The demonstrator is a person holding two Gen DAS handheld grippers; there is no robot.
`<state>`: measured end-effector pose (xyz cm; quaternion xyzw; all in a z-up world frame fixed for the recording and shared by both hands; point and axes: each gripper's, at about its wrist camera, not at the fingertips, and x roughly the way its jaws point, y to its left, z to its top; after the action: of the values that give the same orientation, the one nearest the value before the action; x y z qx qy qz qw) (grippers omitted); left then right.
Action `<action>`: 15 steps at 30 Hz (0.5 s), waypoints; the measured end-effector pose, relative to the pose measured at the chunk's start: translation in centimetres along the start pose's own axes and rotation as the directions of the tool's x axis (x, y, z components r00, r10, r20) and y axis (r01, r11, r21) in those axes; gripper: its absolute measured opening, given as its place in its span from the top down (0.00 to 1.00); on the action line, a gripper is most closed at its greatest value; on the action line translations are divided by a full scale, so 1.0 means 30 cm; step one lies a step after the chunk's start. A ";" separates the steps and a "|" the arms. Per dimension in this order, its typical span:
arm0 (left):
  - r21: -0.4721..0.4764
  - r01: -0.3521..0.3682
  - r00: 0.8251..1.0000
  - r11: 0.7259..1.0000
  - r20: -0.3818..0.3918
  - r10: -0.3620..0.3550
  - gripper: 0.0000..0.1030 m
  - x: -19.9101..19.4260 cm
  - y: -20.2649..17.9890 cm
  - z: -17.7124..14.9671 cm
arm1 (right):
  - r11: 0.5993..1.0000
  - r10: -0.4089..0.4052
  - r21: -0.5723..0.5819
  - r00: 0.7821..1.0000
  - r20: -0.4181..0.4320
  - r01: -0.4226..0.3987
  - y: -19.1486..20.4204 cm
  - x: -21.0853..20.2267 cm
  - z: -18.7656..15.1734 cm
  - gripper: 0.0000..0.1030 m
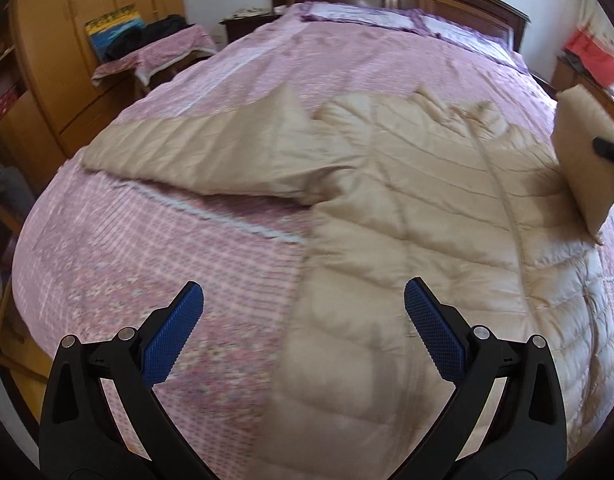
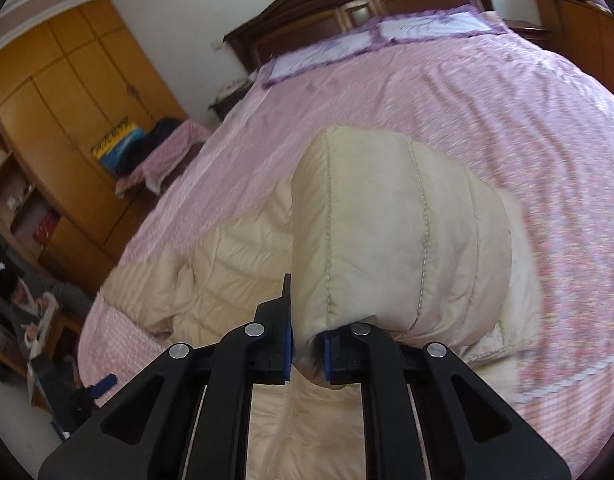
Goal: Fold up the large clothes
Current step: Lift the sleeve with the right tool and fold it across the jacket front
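Pinching the beige down jacket (image 2: 387, 220), right gripper (image 2: 309, 354) lifts a fold (left gripper (image 1: 303, 312) gapes empty)

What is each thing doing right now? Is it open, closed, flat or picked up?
Left gripper: open, fingers wide apart, holding nothing.
Right gripper: shut on the coat's sleeve.
Beige puffy coat: spread on the bed, not folded yet.
Right-hand sleeve: lifted off the bed.
Other sleeve: lying flat, stretched out.
Wardrobe doors: closed.
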<state>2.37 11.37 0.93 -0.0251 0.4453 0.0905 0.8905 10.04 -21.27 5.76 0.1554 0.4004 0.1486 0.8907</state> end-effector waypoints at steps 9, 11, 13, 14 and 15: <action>-0.043 -0.021 1.000 0.999 -0.002 0.021 0.03 0.014 0.091 -0.027 | 0.998 -0.056 -0.020 0.993 -0.103 0.054 0.082 0.315 -0.093 0.88; -0.048 -0.025 1.000 0.999 -0.004 0.024 0.03 0.018 0.103 -0.033 | 0.997 -0.068 -0.026 0.991 -0.119 0.066 0.086 0.357 -0.110 0.88; -0.054 -0.025 1.000 0.998 -0.008 0.025 0.03 0.023 0.112 -0.038 | 0.997 -0.076 -0.021 0.987 -0.143 0.074 0.089 0.403 -0.133 0.87; -0.057 -0.026 1.000 0.998 -0.010 0.026 0.03 0.024 0.116 -0.042 | 0.997 -0.077 -0.017 0.986 -0.150 0.075 0.089 0.415 -0.136 0.85; -0.061 -0.026 1.000 0.998 -0.014 0.026 0.03 0.028 0.121 -0.044 | 0.997 -0.075 -0.011 0.985 -0.154 0.074 0.088 0.423 -0.140 0.82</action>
<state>1.16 14.88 -0.42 -0.0473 0.4483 0.1156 0.8851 14.54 -13.28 -4.32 0.1262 0.4733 0.1277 0.8624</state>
